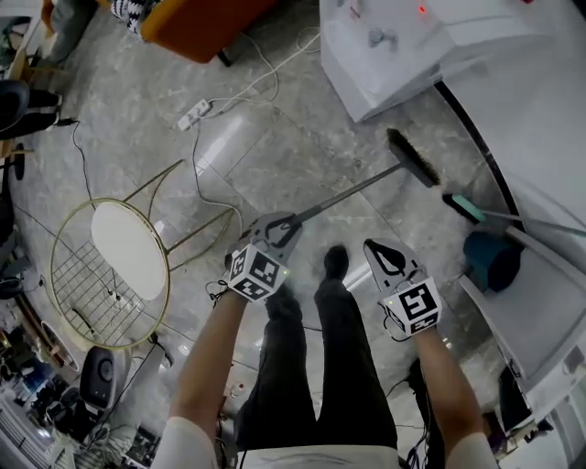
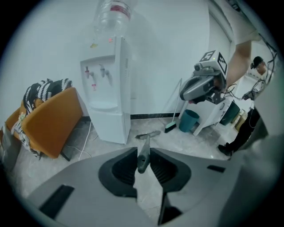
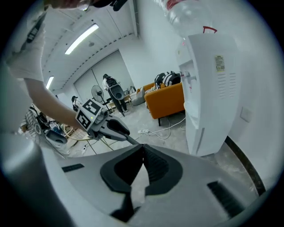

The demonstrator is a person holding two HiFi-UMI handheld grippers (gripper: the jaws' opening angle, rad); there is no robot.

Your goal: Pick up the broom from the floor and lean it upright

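Note:
The broom has a thin grey handle point(image 1: 352, 192) and a dark bristle head point(image 1: 414, 158) that lies low by the foot of the water dispenser. My left gripper point(image 1: 279, 224) is shut on the near end of the handle. In the left gripper view the handle's tip point(image 2: 142, 156) sits between the jaws, and the stick runs away to the broom head point(image 2: 148, 134). My right gripper point(image 1: 383, 252) hangs beside it to the right, shut with nothing in it. In the right gripper view its jaws point(image 3: 143, 148) meet, and the left gripper point(image 3: 125, 134) shows beyond them.
A white water dispenser point(image 1: 385, 55) stands at the wall. To its right are a teal-headed brush point(image 1: 467, 209) and a teal bin point(image 1: 490, 261) by a white cabinet. A gold wire chair point(image 1: 119, 266) lies at the left. An orange sofa point(image 1: 201, 23) and a power strip point(image 1: 194, 114) sit farther off.

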